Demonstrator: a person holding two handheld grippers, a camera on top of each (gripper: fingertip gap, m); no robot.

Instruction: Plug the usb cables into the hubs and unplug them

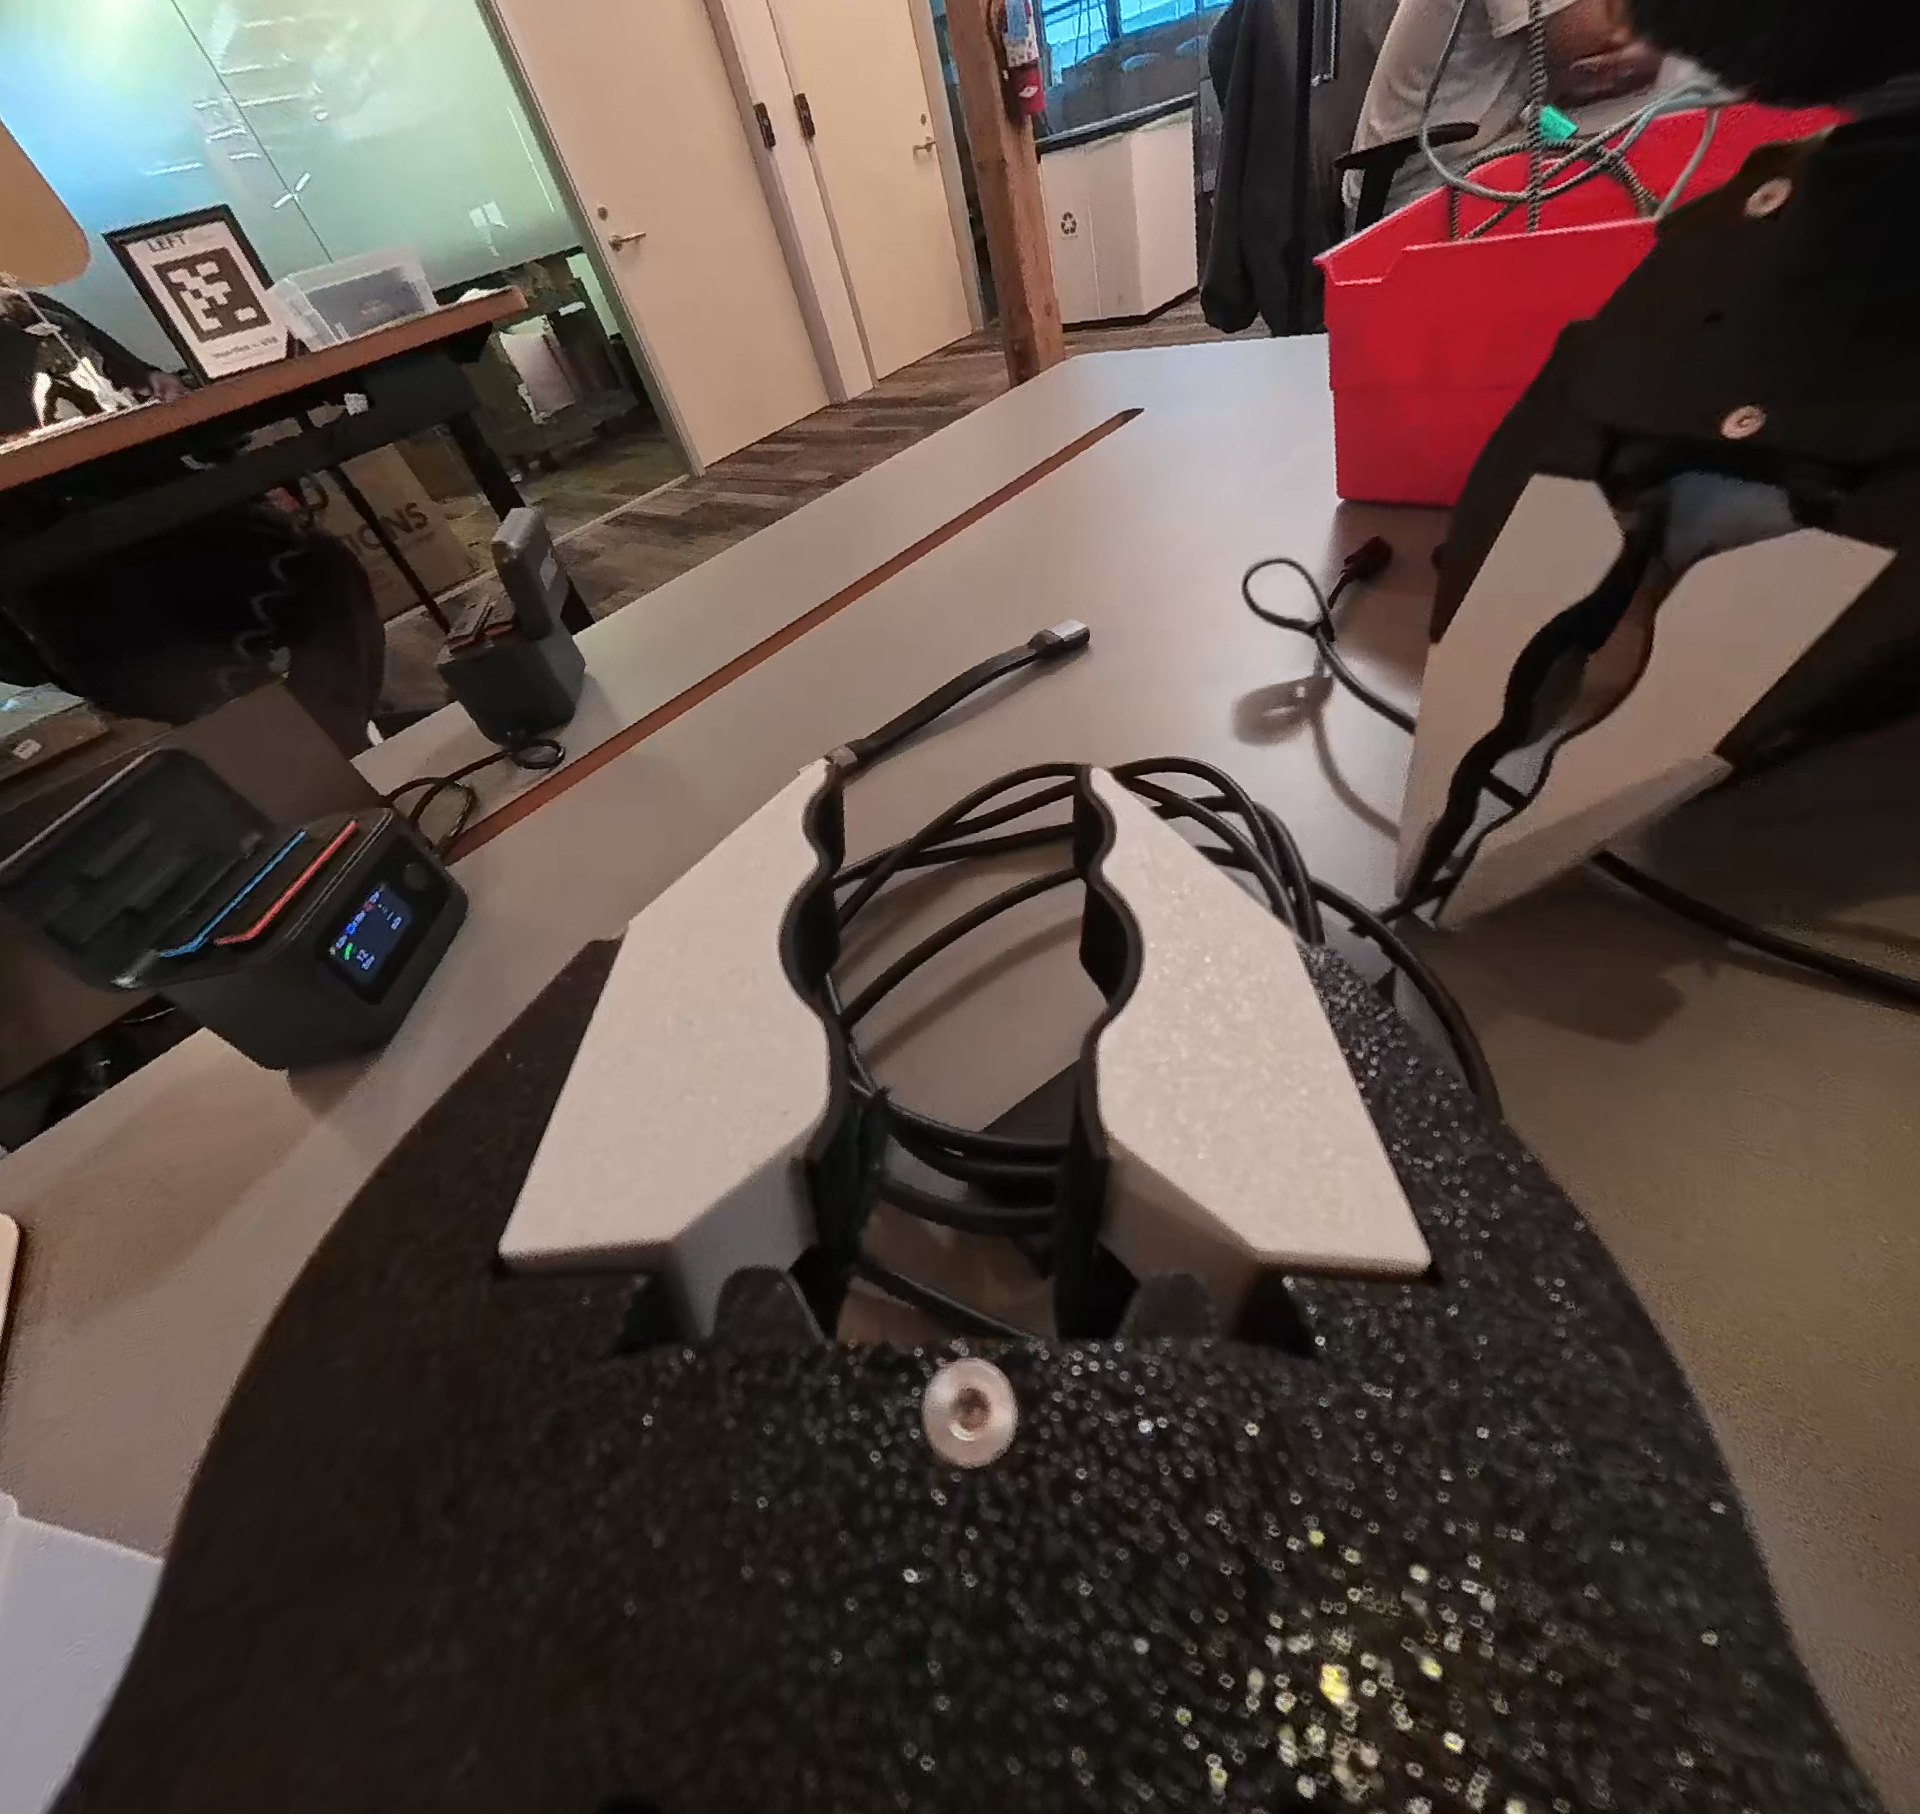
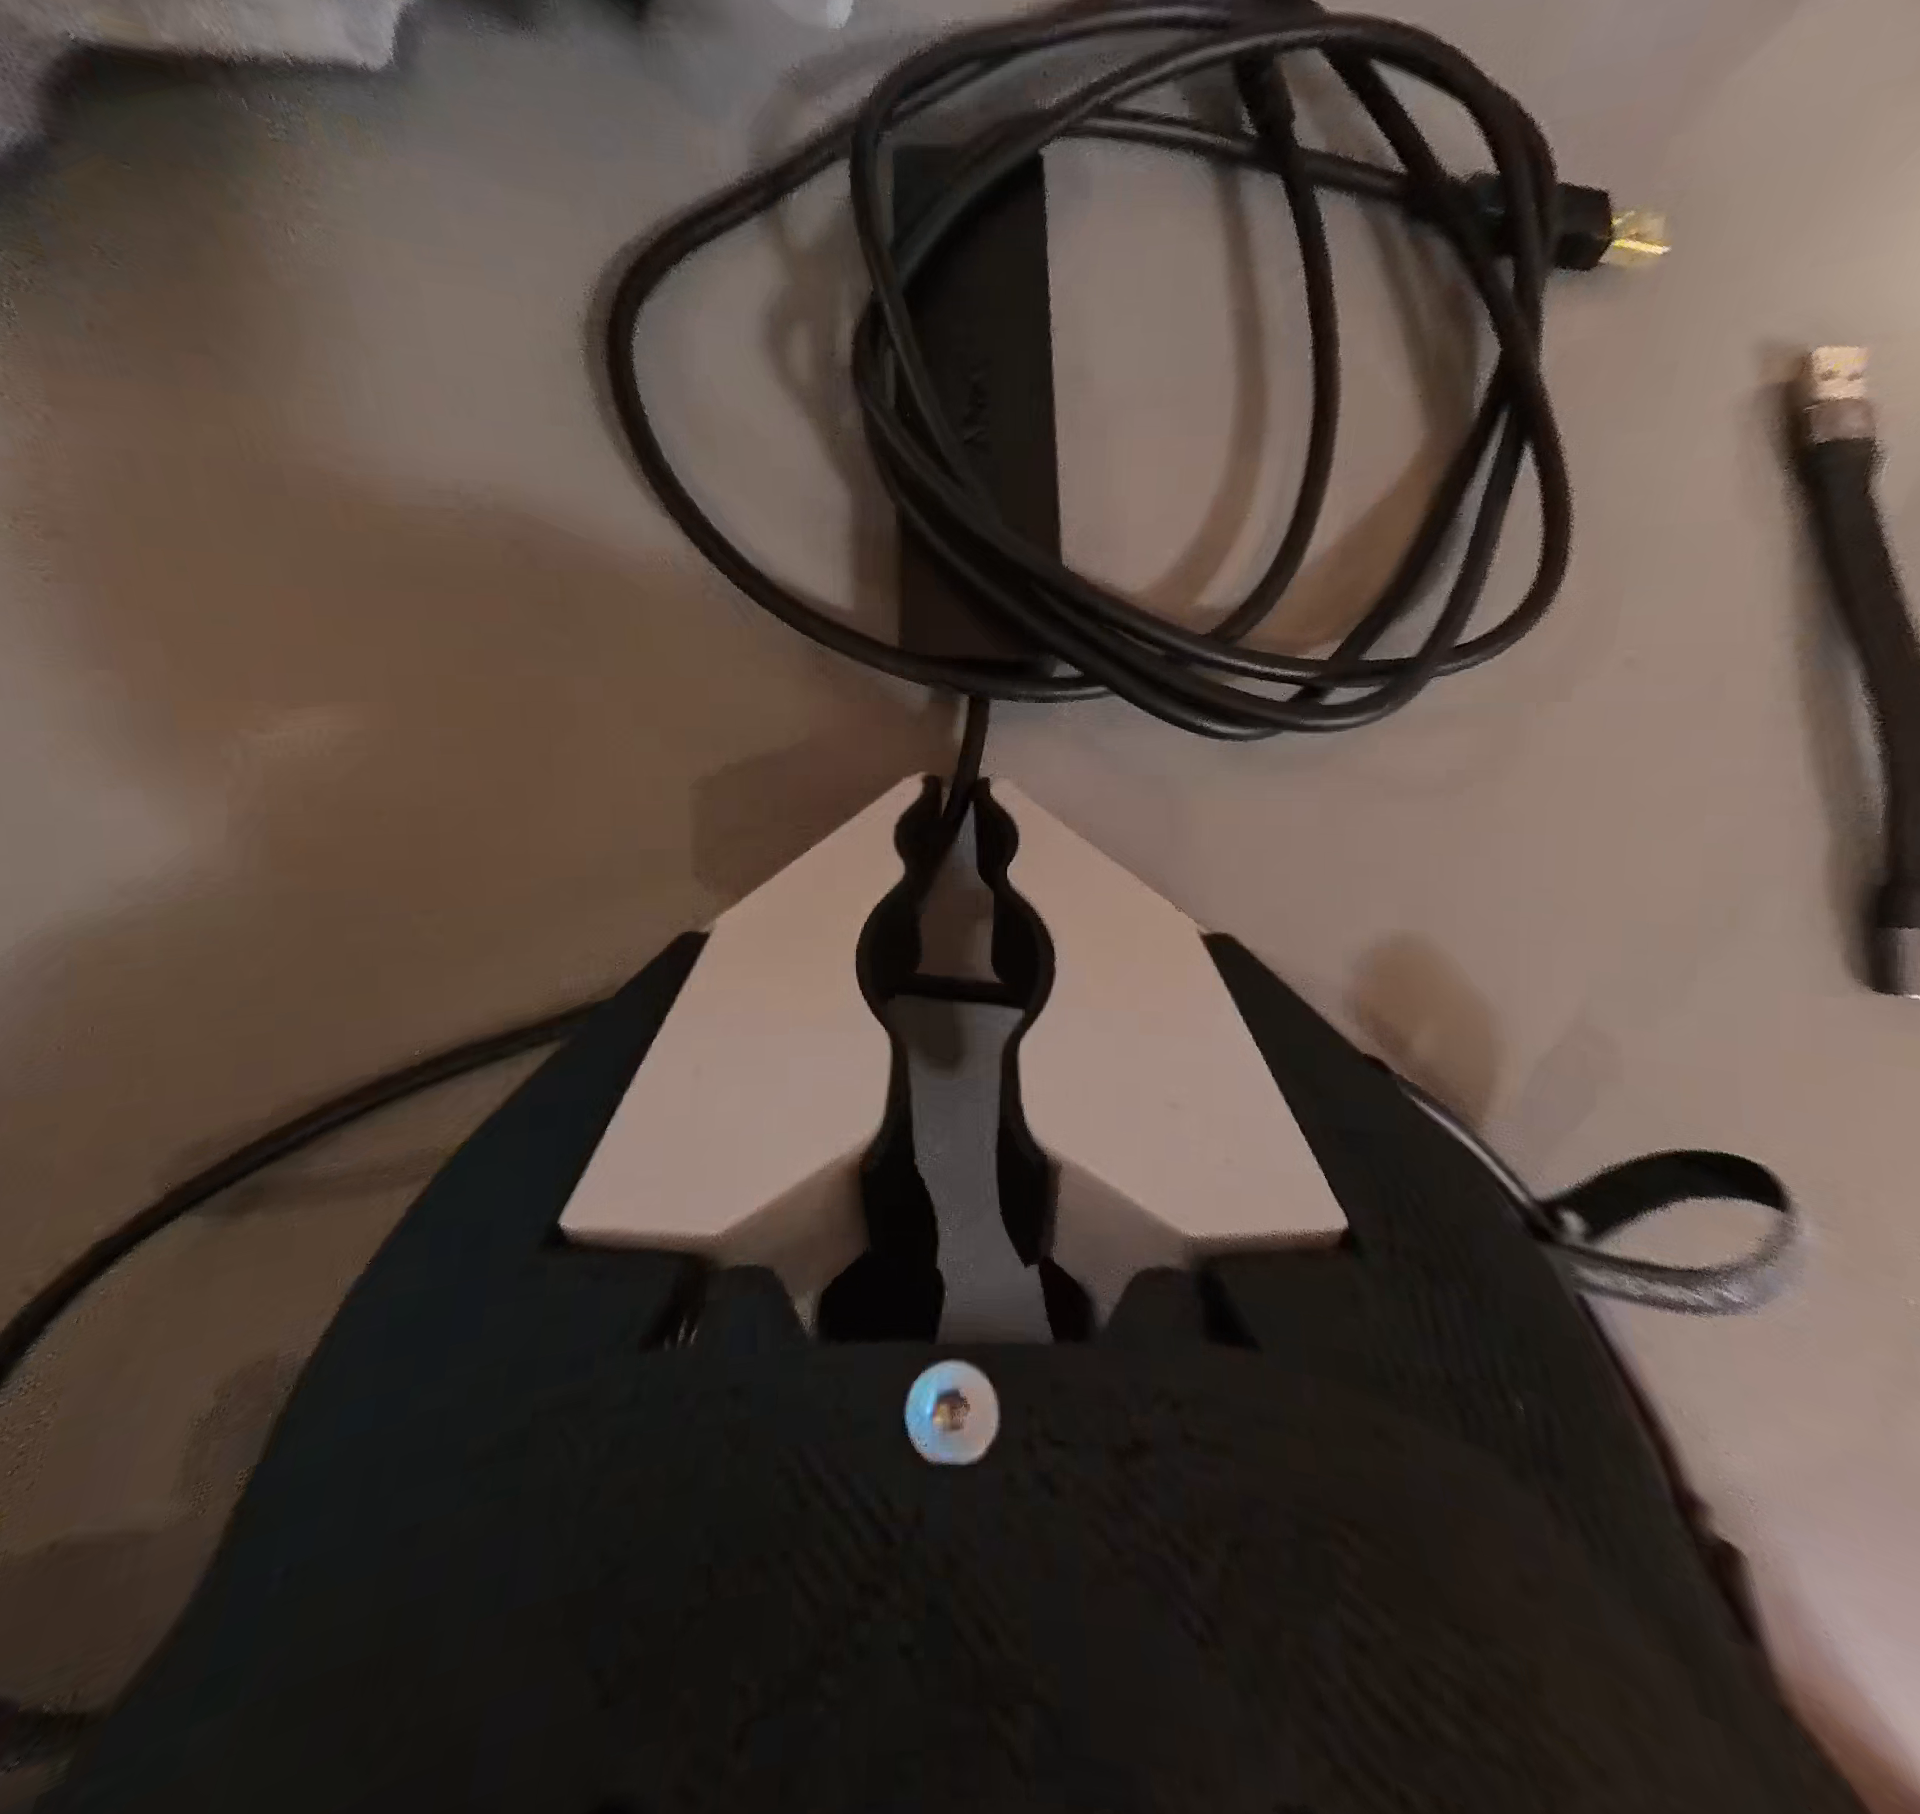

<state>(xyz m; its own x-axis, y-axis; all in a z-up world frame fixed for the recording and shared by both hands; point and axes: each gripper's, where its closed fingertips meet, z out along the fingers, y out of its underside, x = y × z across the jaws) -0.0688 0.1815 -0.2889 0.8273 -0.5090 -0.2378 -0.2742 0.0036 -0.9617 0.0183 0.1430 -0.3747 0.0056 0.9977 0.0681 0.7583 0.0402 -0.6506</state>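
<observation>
Right gripper point(image 2: 951, 793) pinches the black cable point(image 2: 1195, 663) w/ tips; pull slow, away from hub point(image 2: 977, 393). Left gripper point(image 1: 961, 798) open, holds nothing.

Matt black cable point(image 2: 1195, 663), smooth grey table point(image 2: 312, 414)

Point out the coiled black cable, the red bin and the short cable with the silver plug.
coiled black cable point(image 2: 1226, 684), right wrist view, on the bundled loops nearest the gripper.
red bin point(image 1: 1455, 351), left wrist view, on its front wall.
short cable point(image 2: 1844, 559), right wrist view, on its black sleeve.
</observation>
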